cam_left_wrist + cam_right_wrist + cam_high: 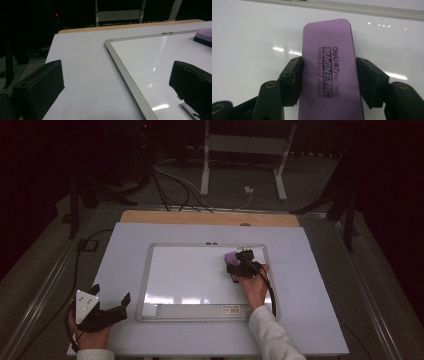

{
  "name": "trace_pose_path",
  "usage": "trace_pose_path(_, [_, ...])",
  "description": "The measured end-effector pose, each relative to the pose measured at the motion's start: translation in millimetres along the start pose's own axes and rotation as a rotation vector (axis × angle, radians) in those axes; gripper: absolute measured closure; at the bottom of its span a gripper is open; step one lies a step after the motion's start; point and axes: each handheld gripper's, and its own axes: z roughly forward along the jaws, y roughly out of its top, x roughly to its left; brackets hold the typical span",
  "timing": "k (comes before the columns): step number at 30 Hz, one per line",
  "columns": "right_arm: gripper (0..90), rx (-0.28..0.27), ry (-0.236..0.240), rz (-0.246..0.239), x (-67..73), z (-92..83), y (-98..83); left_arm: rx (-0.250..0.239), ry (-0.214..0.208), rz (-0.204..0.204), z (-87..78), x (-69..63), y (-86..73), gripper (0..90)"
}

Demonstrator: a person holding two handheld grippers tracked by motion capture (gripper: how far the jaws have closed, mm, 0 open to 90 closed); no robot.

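Purple eraser (329, 67) lies flat — long axis along right gripper (329, 82).

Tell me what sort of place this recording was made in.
Probably a dim lab or recording room: a white-topped table bearing a silver-framed whiteboard, loose cables on grey floor, and a white metal stand behind.

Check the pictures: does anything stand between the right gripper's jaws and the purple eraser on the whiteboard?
Nothing visible does. The right gripper straddles the purple eraser, its jaws against the eraser's long sides, on the bare whiteboard.
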Motion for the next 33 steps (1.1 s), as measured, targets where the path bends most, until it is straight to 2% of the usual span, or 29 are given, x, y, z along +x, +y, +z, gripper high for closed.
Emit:
trace_pose_path(10, [41.0, -0.023, 0.035, 0.019, -12.1, -14.6, -5.0, 0.001, 0.001, 0.0, 0.6, -0.7, -0.1, 0.4])
trace_pose_path(20, [41.0, -0.053, 0.036, 0.017, -22.2, -33.7, -13.3, 0.001, 0.001, -0.002, 0.4, -0.5, -0.3, 0.4])
trace_pose_path(33, [40.9, -0.027, 0.048, 0.002, -27.3, -41.9, -38.9, 0.006, 0.0, 0.002, 0.6, -1.1, -0.4, 0.4])
